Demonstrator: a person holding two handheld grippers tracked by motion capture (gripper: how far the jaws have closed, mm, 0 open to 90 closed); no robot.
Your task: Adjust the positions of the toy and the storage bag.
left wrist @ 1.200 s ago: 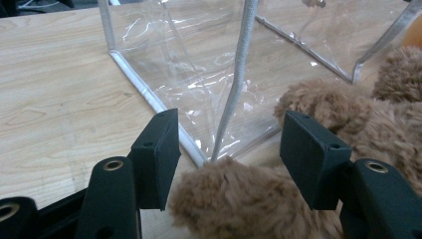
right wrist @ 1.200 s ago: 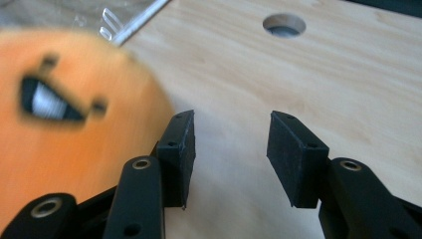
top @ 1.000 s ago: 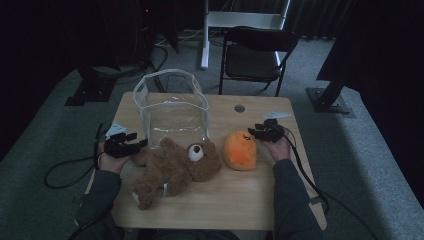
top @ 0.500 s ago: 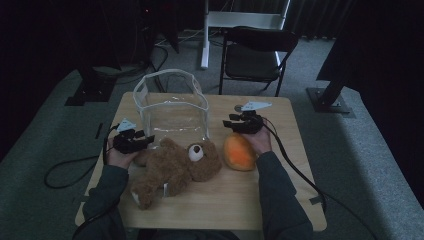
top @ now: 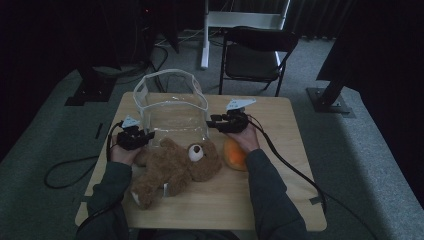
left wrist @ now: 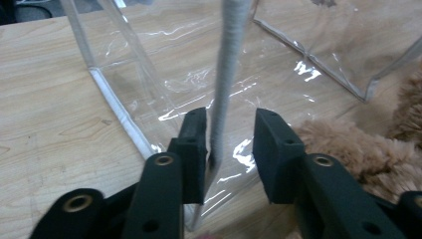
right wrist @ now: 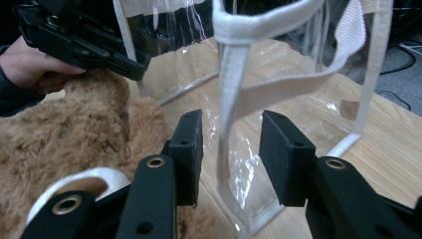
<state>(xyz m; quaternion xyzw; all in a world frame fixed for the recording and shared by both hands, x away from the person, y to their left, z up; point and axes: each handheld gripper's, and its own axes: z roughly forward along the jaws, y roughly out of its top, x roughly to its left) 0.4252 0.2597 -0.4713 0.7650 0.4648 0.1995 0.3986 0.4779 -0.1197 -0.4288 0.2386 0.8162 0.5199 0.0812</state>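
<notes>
A clear plastic bag (top: 172, 107) with white trim stands open on the wooden table (top: 280, 200). My left gripper (top: 145, 136) is at the bag's front left corner; its jaws are open around the bag's white edge strip (left wrist: 225, 74). My right gripper (top: 212, 122) is at the bag's front right corner, open, with the white strap (right wrist: 230, 99) between its jaws. A brown teddy bear (top: 172, 167) lies on its back in front of the bag. An orange plush ball (top: 234, 155) sits under my right wrist.
A black folding chair (top: 255, 52) stands beyond the table's far edge, with a white stand (top: 240, 20) behind it. Cables trail off both sides of the table. The left gripper (right wrist: 79, 42) and its hand show at the upper left of the right gripper view.
Both grippers moved inward to the bag's front corners. The right one came left from beside the orange ball, and its arm now covers part of the ball.
</notes>
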